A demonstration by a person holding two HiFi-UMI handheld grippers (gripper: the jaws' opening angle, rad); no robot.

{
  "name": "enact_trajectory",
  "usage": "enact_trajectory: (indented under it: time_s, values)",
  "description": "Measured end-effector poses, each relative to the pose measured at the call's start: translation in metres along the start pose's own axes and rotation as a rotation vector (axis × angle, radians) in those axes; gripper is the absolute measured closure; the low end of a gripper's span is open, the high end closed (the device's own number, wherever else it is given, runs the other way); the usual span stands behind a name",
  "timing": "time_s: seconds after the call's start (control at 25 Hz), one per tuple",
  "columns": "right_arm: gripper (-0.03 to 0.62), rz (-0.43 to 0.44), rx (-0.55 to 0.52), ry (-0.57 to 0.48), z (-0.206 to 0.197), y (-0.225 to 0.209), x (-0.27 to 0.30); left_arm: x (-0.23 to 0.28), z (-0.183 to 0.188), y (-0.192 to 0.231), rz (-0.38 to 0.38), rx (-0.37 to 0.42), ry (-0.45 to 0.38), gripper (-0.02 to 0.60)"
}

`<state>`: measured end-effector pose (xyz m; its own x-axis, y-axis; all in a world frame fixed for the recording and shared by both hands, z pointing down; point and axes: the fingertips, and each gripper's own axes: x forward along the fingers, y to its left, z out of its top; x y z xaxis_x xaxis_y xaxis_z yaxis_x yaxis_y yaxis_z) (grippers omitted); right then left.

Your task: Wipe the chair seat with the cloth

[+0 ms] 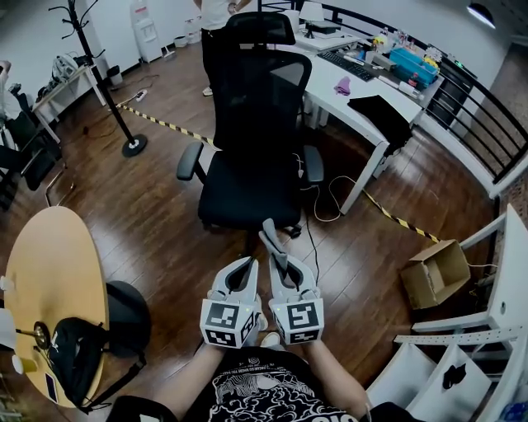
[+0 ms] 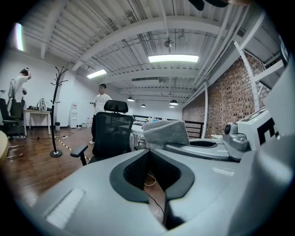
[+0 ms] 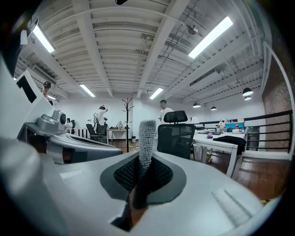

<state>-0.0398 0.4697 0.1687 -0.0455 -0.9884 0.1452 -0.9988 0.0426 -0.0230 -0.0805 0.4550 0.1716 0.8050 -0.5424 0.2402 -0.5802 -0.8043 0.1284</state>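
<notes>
A black mesh office chair (image 1: 254, 107) stands ahead of me on the wooden floor, its black seat (image 1: 247, 194) bare. Both grippers are held low and side by side, short of the seat's front edge. My right gripper (image 1: 283, 265) is shut on a grey cloth (image 1: 272, 239) that sticks up past its jaws. In the right gripper view the cloth (image 3: 146, 138) rises upright from the gripper (image 3: 144, 161), with the chair (image 3: 177, 136) behind it. My left gripper (image 1: 246, 265) is shut with nothing in it. The left gripper view shows that gripper (image 2: 148, 153), the cloth (image 2: 167, 133) and the chair (image 2: 113, 133).
A white desk (image 1: 367, 124) with a keyboard and a dark garment stands right of the chair. Cables (image 1: 323, 198) trail on the floor by its leg. A cardboard box (image 1: 433, 272) lies right, a round wooden table (image 1: 54, 280) left, a coat stand (image 1: 103, 82) far left. A person (image 1: 216, 16) stands behind the chair.
</notes>
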Motion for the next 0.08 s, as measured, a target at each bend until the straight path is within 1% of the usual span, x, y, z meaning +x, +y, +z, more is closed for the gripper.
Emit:
enact_trajectory:
  time_s: [0.08]
  values:
    - [0.586,0.001,0.001,-0.001,0.0025,-0.0009,-0.0007,-0.0005,0.0018,-0.0003,0.001,-0.005,-0.001,0.577]
